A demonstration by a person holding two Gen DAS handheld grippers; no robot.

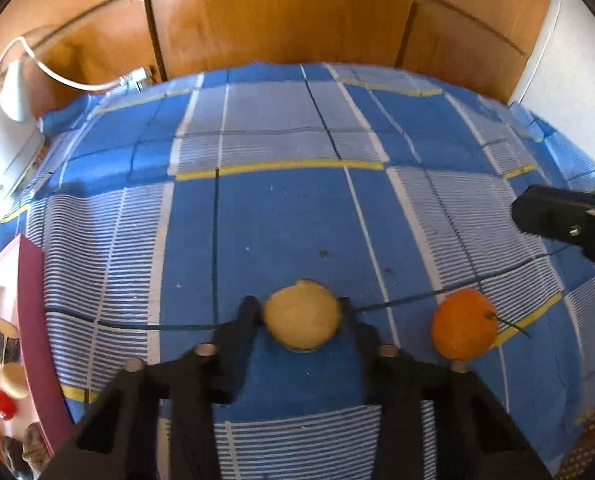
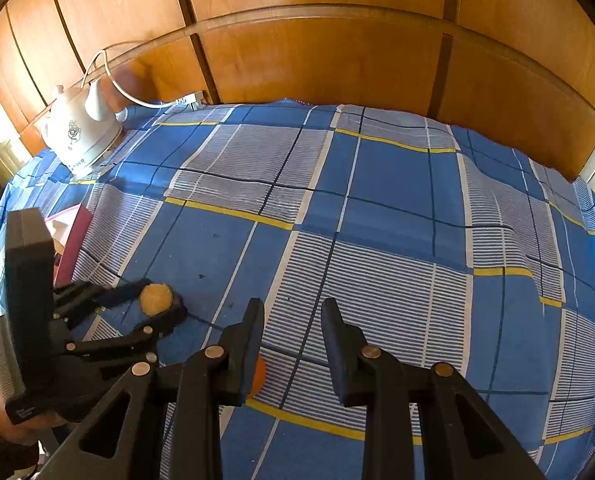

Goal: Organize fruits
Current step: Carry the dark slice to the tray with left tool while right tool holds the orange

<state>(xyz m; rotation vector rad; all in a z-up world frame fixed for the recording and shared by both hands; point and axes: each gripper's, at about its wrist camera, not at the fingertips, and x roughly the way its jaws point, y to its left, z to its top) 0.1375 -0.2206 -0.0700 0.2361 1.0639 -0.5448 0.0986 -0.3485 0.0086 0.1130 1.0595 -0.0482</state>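
Yellow fruit (image 1: pixel 302 316) sitting on blue checked cloth (image 1: pixel 281 216), left hand-held gripper (image 1: pixel 302 314) pinching it between both fingers. Orange fruit (image 1: pixel 464 325) lying just right of it, free. Right hand-held gripper (image 2: pixel 292 322) hovering nearly closed, pinching nothing; orange peeking beside its left finger. Pink-edged tray (image 1: pixel 29 320) of fruit waiting far left, on left hand's side.
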